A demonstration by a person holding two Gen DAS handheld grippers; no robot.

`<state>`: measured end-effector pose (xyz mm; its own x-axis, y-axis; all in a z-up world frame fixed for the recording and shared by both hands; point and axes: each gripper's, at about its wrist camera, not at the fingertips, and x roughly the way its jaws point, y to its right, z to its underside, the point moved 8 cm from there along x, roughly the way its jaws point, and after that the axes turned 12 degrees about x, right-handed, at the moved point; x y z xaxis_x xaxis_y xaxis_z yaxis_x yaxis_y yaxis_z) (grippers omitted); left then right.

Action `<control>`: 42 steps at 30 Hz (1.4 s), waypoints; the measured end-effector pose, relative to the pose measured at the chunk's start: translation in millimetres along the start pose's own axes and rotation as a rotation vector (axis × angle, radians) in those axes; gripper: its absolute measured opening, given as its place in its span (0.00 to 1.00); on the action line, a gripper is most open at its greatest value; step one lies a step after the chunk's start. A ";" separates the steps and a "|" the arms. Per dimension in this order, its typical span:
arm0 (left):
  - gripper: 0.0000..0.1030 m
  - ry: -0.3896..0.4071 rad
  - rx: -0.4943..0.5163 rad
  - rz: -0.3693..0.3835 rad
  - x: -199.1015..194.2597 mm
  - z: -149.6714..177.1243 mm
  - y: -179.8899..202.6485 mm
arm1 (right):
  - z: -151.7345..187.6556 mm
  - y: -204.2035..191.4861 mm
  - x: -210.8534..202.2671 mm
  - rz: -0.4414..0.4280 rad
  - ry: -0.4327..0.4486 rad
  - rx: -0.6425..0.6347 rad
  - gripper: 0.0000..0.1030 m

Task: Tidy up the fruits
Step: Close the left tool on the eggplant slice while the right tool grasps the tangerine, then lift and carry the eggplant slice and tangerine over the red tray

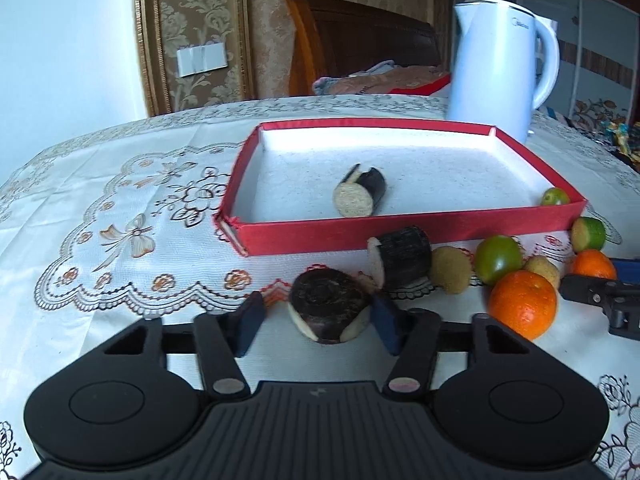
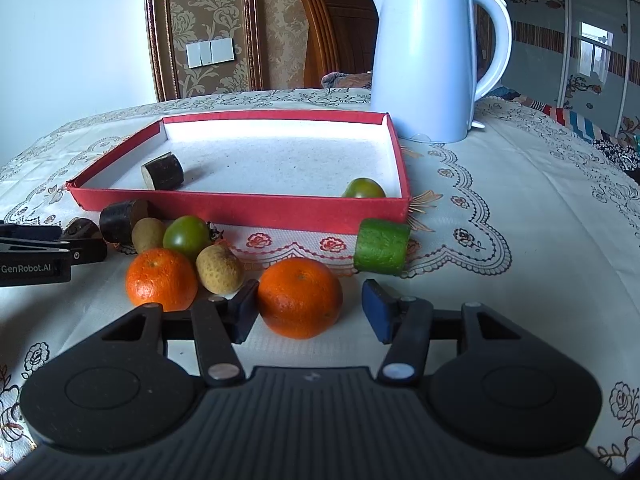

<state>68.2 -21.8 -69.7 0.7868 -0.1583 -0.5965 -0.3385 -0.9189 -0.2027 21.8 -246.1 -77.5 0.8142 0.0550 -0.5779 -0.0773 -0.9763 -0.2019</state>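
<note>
My left gripper (image 1: 318,322) is open around a dark sugarcane piece (image 1: 328,306) that lies on the tablecloth. Its right pad touches the piece and its left pad stands a little off. My right gripper (image 2: 310,312) is open around an orange (image 2: 300,298), with a gap at the right pad. Behind both stands the red tray (image 1: 400,232) (image 2: 240,206). It holds another sugarcane piece (image 1: 360,194) (image 2: 162,176) and a green fruit (image 2: 364,189) in its near right corner.
In front of the tray lie a third sugarcane piece (image 1: 402,258), a green fruit (image 2: 188,234), two tan fruits (image 2: 220,268), a second orange (image 2: 162,278) and a green cut piece (image 2: 382,246). A white kettle (image 2: 424,60) stands behind the tray's right corner.
</note>
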 end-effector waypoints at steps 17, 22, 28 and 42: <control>0.43 0.057 -0.023 -0.005 -12.4 -4.0 -5.8 | -4.0 7.7 -7.7 -0.050 0.037 0.069 0.39; 0.43 0.094 -0.054 -0.008 -20.1 -7.8 -11.1 | -7.9 11.8 -15.7 -0.063 0.085 0.095 0.39; 0.43 0.150 -0.113 -0.026 -25.4 -25.0 -20.1 | -16.8 4.5 -22.1 -0.054 0.149 0.051 0.39; 0.43 0.127 -0.109 -0.113 21.5 -73.8 -22.1 | -73.9 -13.5 19.0 -0.012 0.182 -0.007 0.39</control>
<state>130.7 -31.6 -20.7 0.8777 -0.0895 -0.4708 -0.1916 -0.9660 -0.1734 80.8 -247.3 -27.3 0.9057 0.0287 -0.4231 -0.0634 -0.9773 -0.2020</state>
